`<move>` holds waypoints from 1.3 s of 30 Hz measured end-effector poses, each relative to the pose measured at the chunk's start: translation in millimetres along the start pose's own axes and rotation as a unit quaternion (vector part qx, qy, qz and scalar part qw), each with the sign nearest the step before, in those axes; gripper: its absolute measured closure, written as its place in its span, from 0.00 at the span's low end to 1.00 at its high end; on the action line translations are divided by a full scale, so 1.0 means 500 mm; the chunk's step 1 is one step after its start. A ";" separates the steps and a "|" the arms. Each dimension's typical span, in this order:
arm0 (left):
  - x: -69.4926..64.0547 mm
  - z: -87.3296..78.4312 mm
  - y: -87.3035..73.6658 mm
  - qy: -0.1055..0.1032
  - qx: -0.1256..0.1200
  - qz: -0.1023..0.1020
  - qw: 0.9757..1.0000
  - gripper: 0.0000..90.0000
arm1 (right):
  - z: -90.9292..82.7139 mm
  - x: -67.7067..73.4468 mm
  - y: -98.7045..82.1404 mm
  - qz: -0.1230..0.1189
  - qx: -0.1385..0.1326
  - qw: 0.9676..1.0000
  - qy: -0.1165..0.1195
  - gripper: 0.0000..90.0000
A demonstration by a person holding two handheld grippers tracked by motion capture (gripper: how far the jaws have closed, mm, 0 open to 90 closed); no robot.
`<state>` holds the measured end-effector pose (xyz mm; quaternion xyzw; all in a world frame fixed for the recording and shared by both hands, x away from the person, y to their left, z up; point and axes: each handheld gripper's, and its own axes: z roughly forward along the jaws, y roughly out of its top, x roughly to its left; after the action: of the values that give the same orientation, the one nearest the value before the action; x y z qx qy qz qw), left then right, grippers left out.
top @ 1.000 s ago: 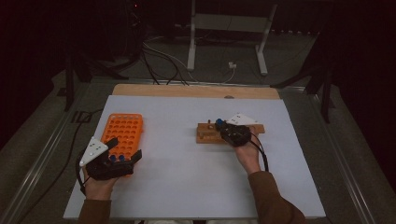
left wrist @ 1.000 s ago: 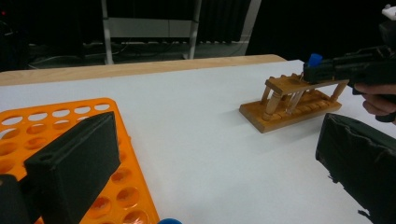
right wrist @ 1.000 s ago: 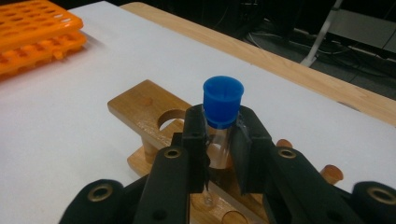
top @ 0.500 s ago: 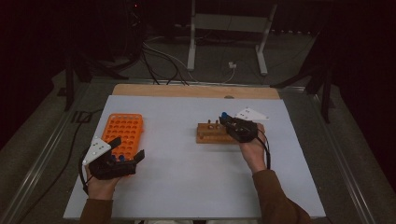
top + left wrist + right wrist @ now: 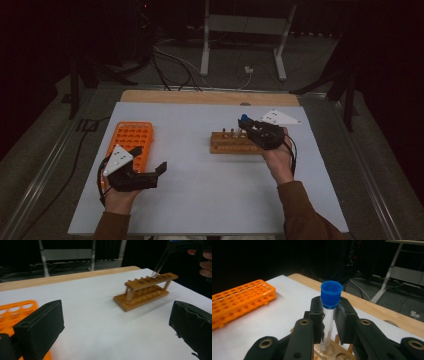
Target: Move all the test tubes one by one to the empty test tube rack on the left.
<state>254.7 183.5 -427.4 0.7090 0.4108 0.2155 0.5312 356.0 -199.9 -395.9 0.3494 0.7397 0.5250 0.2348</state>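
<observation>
- Clear tube (image 5: 329, 322) with blue cap (image 5: 331, 293) clamped upright in right gripper (image 5: 329, 315), tip just above a hole of wooden rack (image 5: 235, 145), likely for a straight lift.
- Left gripper (image 5: 150, 170) gaping, holding nothing, beside orange rack (image 5: 131, 137), well left of wooden rack, probably waiting.

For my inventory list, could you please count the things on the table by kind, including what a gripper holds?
Orange plastic rack: 1
Wooden rack: 1
Clear tube with a blue cap, held in the right gripper above a hole of the wooden rack: 1
Total: 3
</observation>
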 end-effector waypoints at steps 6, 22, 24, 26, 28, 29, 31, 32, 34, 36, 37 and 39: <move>-0.043 0.045 0.021 -0.028 0.007 0.020 0.999 0.01 | -0.006 0.014 0.000 0.008 0.005 1.000 0.028 0.86; -0.089 0.132 0.028 -0.059 0.004 0.017 0.998 0.14 | 0.016 0.060 -0.016 0.017 0.046 0.995 0.090 0.86; -0.094 0.141 0.029 -0.060 0.008 0.020 0.998 0.16 | 0.018 0.070 -0.015 0.016 0.047 0.994 0.097 0.86; -0.099 0.151 0.031 -0.066 0.013 0.021 0.997 0.18 | 0.020 0.079 -0.013 0.011 0.048 0.994 0.102 0.86; -0.104 0.160 0.032 -0.070 0.017 0.022 0.997 0.20 | 0.021 0.087 -0.011 0.008 0.047 0.993 0.106 0.86; -0.107 0.164 0.032 -0.068 0.017 0.024 0.997 0.22 | 0.023 0.090 -0.010 0.007 0.047 0.993 0.109 0.86; -0.112 0.172 0.034 -0.069 0.018 0.028 0.997 0.27 | 0.026 0.096 -0.010 0.006 0.048 0.992 0.113 0.86; -0.115 0.176 0.034 -0.068 0.019 0.030 0.997 0.29 | 0.028 0.099 -0.010 0.006 0.049 0.992 0.115 0.86; -0.120 0.184 0.036 -0.066 0.022 0.038 0.997 0.35 | 0.031 0.105 -0.010 0.006 0.050 0.992 0.119 0.86; -0.124 0.191 0.037 -0.062 0.027 0.044 0.997 0.39 | 0.034 0.110 -0.010 0.005 0.050 0.991 0.123 0.86; -0.126 0.194 0.037 -0.061 0.029 0.046 0.997 0.42 | 0.036 0.112 -0.009 0.004 0.051 0.991 0.125 0.86; -0.128 0.200 0.037 -0.065 0.029 0.050 0.996 0.47 | 0.038 0.115 -0.008 0.007 0.051 0.990 0.130 0.86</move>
<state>298.9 72.2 -436.2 0.7562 0.3454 0.1838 0.5244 331.3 -145.0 -405.0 0.2948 0.7871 0.5295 0.1150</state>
